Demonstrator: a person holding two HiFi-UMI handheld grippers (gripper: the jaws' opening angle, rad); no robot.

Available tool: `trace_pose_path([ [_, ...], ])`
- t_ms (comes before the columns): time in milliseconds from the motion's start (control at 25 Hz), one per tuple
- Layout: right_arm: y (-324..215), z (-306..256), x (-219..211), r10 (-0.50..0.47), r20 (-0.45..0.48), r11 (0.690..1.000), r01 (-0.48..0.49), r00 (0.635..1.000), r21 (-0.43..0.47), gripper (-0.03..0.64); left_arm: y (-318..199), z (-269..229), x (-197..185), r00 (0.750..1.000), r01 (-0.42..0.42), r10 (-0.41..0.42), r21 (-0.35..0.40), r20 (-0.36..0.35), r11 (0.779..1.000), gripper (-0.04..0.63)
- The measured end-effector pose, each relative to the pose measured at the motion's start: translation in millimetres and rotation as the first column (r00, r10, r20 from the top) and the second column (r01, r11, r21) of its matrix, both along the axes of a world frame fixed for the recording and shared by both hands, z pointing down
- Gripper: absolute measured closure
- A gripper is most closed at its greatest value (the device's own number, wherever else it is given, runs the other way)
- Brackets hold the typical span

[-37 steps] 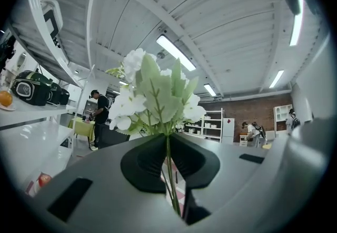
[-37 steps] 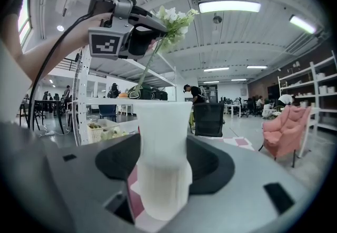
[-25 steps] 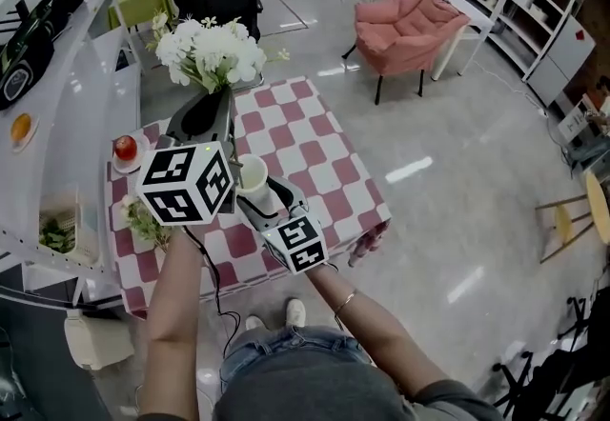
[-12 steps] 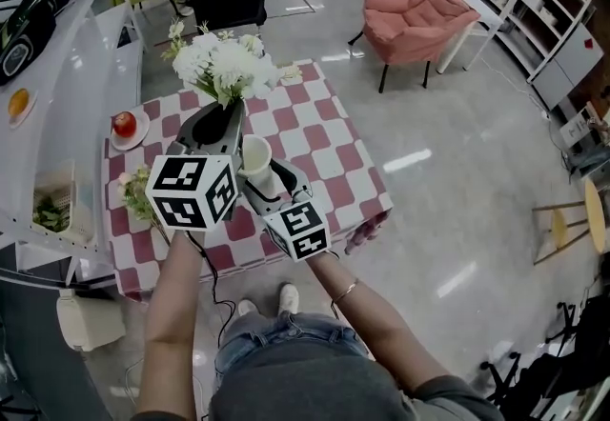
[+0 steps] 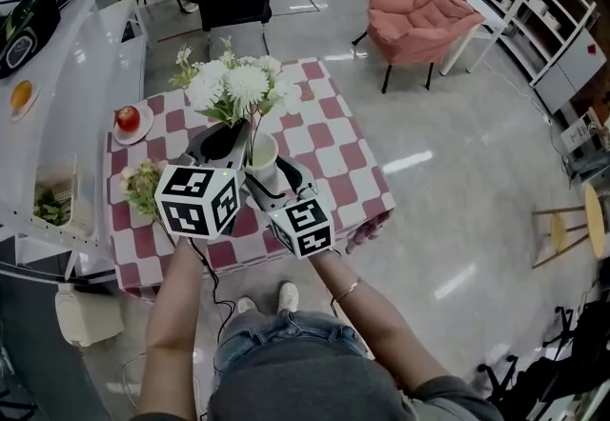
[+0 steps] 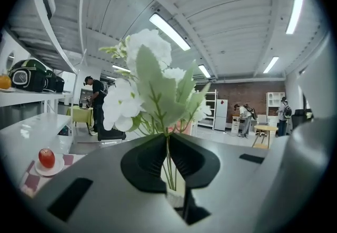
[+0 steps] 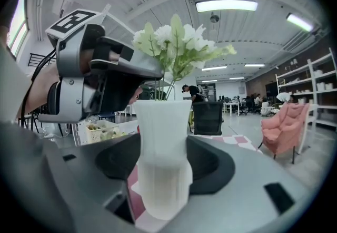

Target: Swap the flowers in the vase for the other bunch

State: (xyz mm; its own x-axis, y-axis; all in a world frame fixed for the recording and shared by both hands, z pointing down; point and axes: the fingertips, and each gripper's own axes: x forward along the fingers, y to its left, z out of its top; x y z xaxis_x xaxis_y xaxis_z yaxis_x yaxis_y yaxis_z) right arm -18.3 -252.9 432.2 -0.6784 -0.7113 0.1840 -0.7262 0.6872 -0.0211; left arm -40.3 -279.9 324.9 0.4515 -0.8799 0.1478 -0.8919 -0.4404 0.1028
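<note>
Two grips, left gripper (image 6: 168, 146) jaws pinching white flowers (image 5: 238, 86), right gripper (image 7: 163, 166) jaws clasping vase (image 7: 162, 132)

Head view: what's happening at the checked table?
A person works with a handheld gripper in each hand. The right gripper is closed around the white vase, holding it above the checked table. The left gripper is shut on the stems of the white flower bunch and holds it upright, with the stem ends at the vase's mouth. The other bunch lies on the table by its left edge.
</note>
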Motion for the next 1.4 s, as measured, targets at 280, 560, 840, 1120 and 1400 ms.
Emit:
trace_pose_path([
  [280, 0, -1, 0, 0.001, -0.001, 1.000, -0.001, 1.000, 0.001, 0.336, 8, 15, -1, 1.000, -0.009, 0.009, -0.043, 0.007, 0.999, 0.563],
  [560, 1, 0, -2, 0.000, -0.003, 1.000, 0.000, 1.000, -0.001, 0.336, 17, 26, 1, 0.999, -0.035, 0.037, -0.084, 0.020, 0.996, 0.561],
  [840, 1, 0, -1, -0.002, -0.002, 1.000, 0.002, 1.000, 0.001, 0.336, 25, 38, 7, 0.996, -0.067, 0.074, -0.131, 0.051, 0.989, 0.500],
  [1120, 2, -1, -2, -0.007, 0.005, 1.000, 0.007, 1.000, -0.004, 0.334, 31, 40, 10, 0.993, -0.065, 0.077, -0.132, 0.090, 0.989, 0.475],
  [1400, 1, -1, 0, -0.015, 0.011, 1.000, 0.015, 1.000, -0.013, 0.333, 36, 39, 15, 0.990, -0.064, 0.080, -0.131, 0.114, 0.989, 0.430],
])
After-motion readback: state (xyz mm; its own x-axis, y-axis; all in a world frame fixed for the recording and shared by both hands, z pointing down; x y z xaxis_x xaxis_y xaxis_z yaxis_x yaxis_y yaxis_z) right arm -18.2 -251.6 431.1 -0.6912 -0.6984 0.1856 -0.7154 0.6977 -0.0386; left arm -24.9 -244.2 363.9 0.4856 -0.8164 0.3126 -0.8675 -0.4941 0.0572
